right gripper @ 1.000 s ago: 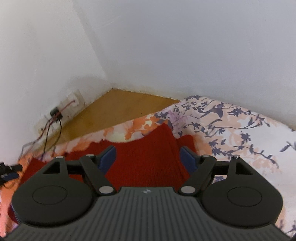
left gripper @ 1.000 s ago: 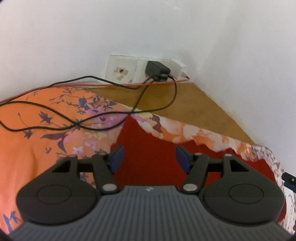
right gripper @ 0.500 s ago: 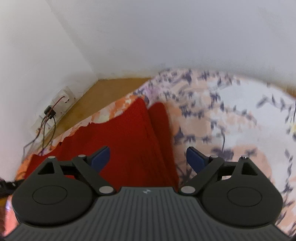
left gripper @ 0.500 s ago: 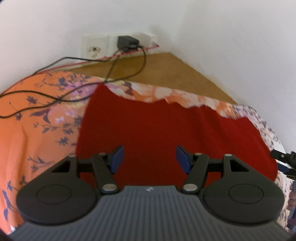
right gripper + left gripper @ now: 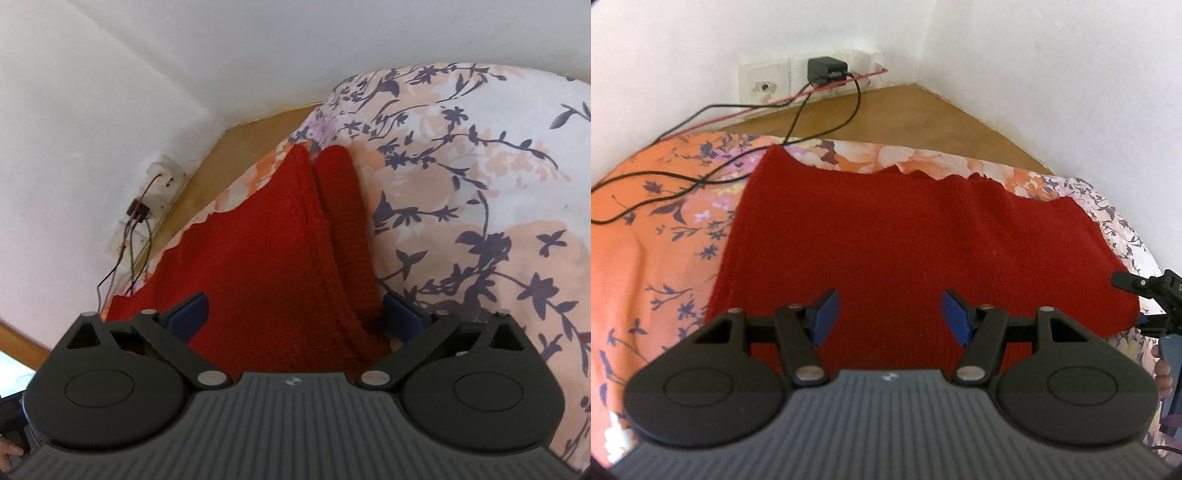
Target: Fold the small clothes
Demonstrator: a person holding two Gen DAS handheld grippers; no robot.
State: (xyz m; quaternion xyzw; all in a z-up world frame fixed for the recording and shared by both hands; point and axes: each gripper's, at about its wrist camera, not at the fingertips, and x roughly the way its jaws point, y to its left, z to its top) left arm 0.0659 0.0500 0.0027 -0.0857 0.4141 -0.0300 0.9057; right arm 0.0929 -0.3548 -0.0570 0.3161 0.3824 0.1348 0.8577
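Red knit garment (image 5: 916,240) lies spread flat on the floral bedsheet (image 5: 657,236), with a narrower knit part (image 5: 347,221) alongside its right edge; left gripper (image 5: 889,317) is above the near portion of the garment, jaws spread, nothing between them; right gripper (image 5: 295,314) is at the garment's right edge, jaws spread wide astride the knit; black cable (image 5: 701,177) lies across the sheet from a wall charger (image 5: 827,70)

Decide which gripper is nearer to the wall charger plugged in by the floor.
Left. The left gripper hangs over the red knit garment facing the wall charger across it. The right gripper sits at the garment's other end, with the charger far off to its left.
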